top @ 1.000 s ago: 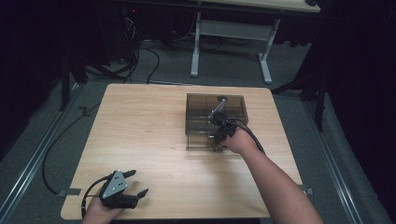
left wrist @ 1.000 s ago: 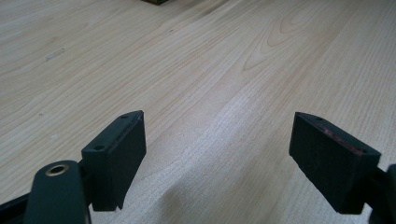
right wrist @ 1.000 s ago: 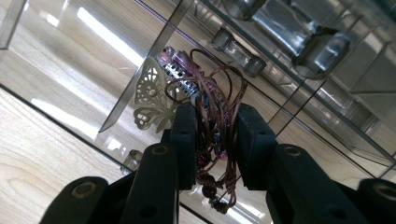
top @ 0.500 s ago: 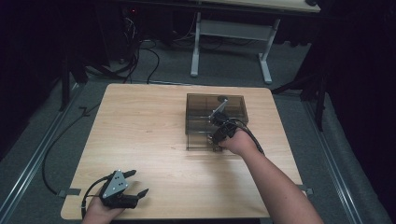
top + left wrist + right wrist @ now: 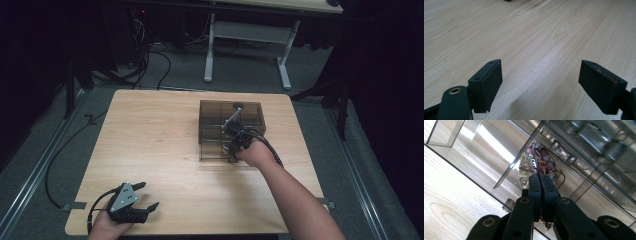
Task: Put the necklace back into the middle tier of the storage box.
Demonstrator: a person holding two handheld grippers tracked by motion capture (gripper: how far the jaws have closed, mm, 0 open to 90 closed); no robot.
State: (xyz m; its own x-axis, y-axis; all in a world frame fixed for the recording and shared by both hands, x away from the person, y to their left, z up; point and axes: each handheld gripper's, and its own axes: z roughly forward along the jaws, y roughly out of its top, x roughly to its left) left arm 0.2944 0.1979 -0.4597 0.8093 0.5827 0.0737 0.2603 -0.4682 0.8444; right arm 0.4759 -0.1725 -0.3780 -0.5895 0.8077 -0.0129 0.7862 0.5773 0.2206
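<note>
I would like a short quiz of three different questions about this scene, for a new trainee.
1. True or false: the left gripper holds a cup.
2. What do the fingers of the right gripper pinch? A) a spoon B) a beaded bracelet with a butterfly charm C) a cloth
3. Fill in: the right gripper reaches into a smoky clear ____ on the wooden table.

Key
1. False: its fingers stand apart over bare wood.
2. B, the beaded bracelet; these fingers have just been closing.
3. box
</note>
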